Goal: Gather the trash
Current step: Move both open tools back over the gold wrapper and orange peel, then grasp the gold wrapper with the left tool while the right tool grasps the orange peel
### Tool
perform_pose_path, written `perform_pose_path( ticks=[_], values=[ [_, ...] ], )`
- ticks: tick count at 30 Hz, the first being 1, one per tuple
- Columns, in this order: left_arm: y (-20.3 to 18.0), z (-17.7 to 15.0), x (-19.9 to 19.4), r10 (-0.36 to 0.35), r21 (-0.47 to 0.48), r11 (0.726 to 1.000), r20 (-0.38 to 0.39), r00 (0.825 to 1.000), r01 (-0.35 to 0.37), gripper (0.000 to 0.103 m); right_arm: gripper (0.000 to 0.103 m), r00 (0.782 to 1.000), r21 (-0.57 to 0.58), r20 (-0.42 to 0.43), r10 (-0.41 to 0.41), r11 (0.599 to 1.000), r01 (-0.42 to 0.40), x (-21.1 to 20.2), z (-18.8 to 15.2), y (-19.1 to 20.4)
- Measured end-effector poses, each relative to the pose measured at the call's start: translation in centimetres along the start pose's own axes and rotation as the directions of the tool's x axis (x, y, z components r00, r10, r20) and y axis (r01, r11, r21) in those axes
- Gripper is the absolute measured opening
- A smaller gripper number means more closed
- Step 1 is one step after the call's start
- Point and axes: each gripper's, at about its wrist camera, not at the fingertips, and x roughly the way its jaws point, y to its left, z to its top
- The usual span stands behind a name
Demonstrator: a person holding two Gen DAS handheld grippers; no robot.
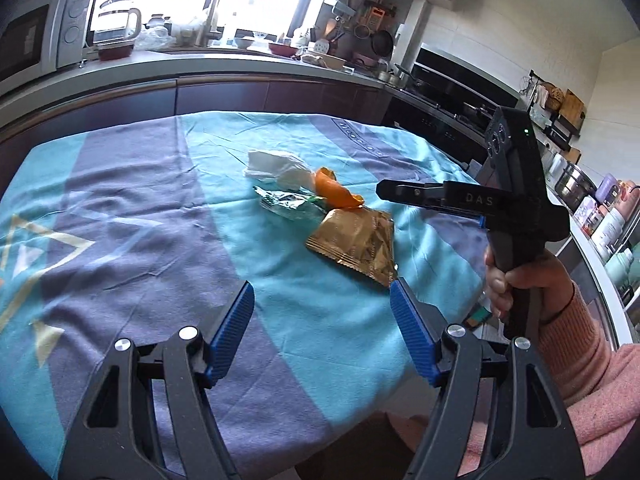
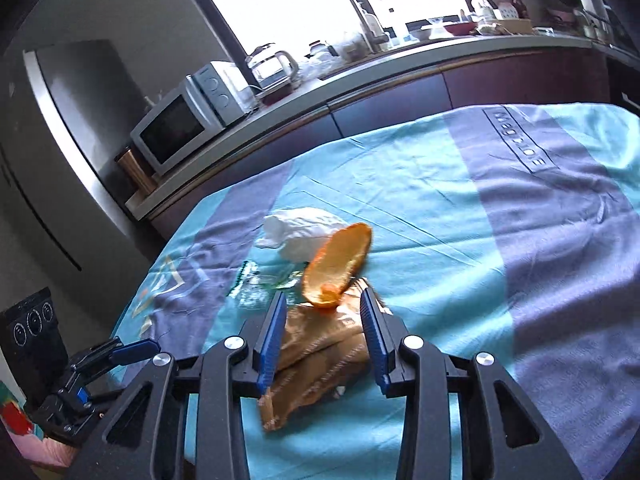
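Trash sits bunched mid-surface; right gripper point(image 2: 324, 300) hangs wide open over the gold wrapper point(image 2: 316, 356) (likely first), left gripper point(image 1: 322, 300) open, empty.

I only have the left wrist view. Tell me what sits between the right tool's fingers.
Observer: The gold wrapper lies between the fingers of the right tool, which is open and not closed on it.
Operator: Report what is just past its fingertips.
Observer: The orange peel, with its hollow side turned toward that camera.
Operator: Say where my left tool shows from there.
Observer: The left tool is low at the far left of the right wrist view, well away from the trash pile.
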Motion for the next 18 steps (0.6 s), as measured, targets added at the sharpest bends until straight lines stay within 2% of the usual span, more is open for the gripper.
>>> perform_pose_path(
  ticks=[3, 7, 14, 18],
  values=[
    [-0.4, 0.1, 0.7, -0.017, -0.001, 1.0, -0.02, 1.0, 0.017, 0.07, 0.039, 1.0, 0.051, -0.018, -0.001, 0.999, 0.002, 0.6, -0.4, -1.8],
    [-0.3, 0.2, 1.2, -0.02, -0.01, 1.0, -0.037, 0.999, 0.019, 0.07, 0.039, 0.998, 0.068, -0.052, 0.043, 0.997, -0.039, 1.2, -1.3, -2.3],
    [1.2, 0.3, 1.5, -0.026, -0.067, 0.997, -0.054, 0.998, 0.022, 0.07, 0.038, 0.98, 0.062, -0.099, 0.174, 0.984, -0.169, 1.8, -2.6, 0.0],
    [1.7, 0.3, 1.8, -0.035, -0.092, 0.995, -0.067, 0.997, 0.029, 0.07, 0.038, 0.976, 0.027, -0.118, 0.186, 0.983, -0.184, 2.2, -3.0, 1.6]
  ],
)
